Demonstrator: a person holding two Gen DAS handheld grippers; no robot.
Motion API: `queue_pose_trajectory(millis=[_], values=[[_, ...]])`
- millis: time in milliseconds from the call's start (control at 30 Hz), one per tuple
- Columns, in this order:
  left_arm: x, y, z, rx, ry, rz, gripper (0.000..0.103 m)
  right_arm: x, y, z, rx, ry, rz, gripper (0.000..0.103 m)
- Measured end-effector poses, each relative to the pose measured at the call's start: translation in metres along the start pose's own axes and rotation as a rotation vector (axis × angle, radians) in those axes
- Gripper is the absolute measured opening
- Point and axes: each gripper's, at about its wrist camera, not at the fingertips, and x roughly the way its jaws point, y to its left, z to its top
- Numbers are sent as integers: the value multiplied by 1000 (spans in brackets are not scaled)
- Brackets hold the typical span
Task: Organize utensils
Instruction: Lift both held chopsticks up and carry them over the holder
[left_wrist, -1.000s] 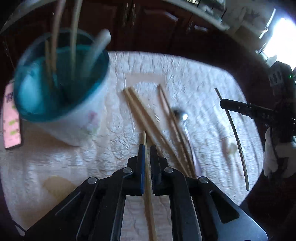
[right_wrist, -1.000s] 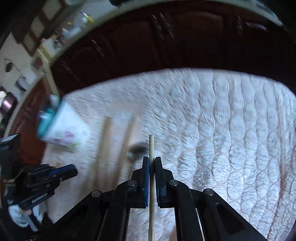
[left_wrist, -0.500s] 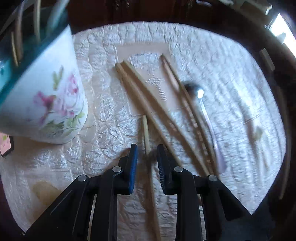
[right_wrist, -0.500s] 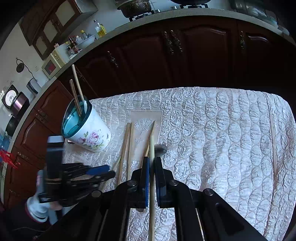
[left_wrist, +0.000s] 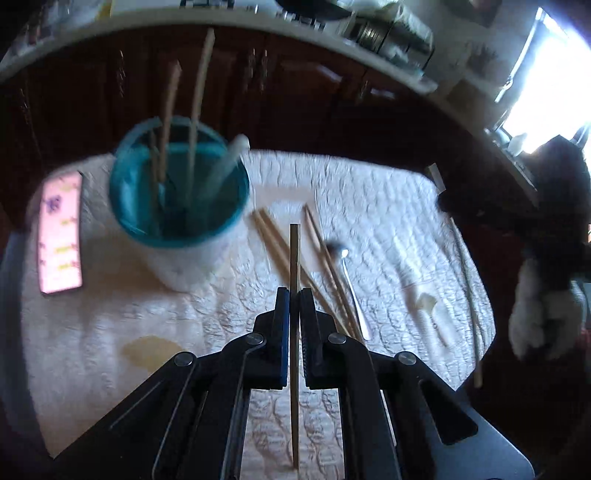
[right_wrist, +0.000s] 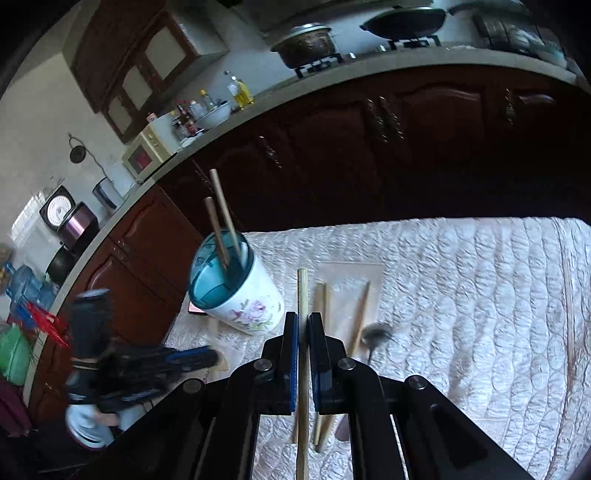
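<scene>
A white floral cup with a teal inside (left_wrist: 177, 206) stands at the table's back left and holds two chopsticks and a pale utensil; it also shows in the right wrist view (right_wrist: 236, 291). My left gripper (left_wrist: 294, 299) is shut on a wooden chopstick (left_wrist: 294, 266), held above the cloth right of the cup. My right gripper (right_wrist: 303, 325) is shut on another chopstick (right_wrist: 303, 295), raised above the table. Loose chopsticks (left_wrist: 273, 243) and a metal spoon (left_wrist: 347, 280) lie on the cloth.
A pink phone (left_wrist: 61, 232) lies left of the cup. A long thin stick (left_wrist: 469, 284) and a small pale utensil (left_wrist: 424, 306) lie near the table's right edge. Dark wooden cabinets (right_wrist: 369, 147) stand behind the quilted white tablecloth (right_wrist: 461, 295).
My left gripper, open low around a chopstick half a second ago, has shut on it and lifted it. My right gripper has risen, still holding its chopstick.
</scene>
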Motion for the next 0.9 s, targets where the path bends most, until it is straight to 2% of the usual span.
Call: queue_pose_trajectory(millis=[167,233,267,333,367,400,467,500,567,633,733,900], values=[[-46,3,1,13,-70,-1,4,6,18,2,-33,21,35,5],[-53,3,0,16,-82,5,4,15,23,-1,-63,56,-9,5],[-57,3,0,18,-90,9,4,17,24,-3,-60,66,-4,5],[-65,3,2,24,-101,12,4,15,22,-4,10,48,112,5],[-70,3,3,24,-110,14,4,14,21,-4,31,37,144,5],[-75,4,5,24,-119,19,4,17,24,-6,25,43,141,5],[-86,7,8,26,-138,28,4,27,34,-9,-45,84,46,5],[-91,8,11,25,-148,31,4,29,37,-9,-43,89,58,5],[-103,12,17,16,-170,30,4,26,38,-5,1,69,138,5],[-113,15,24,7,-192,28,4,23,47,4,-24,37,142,5],[-131,19,40,10,-240,63,4,20,60,18,-66,16,150,5],[-148,26,68,4,-326,119,4,2,79,58,-104,-100,148,5]])
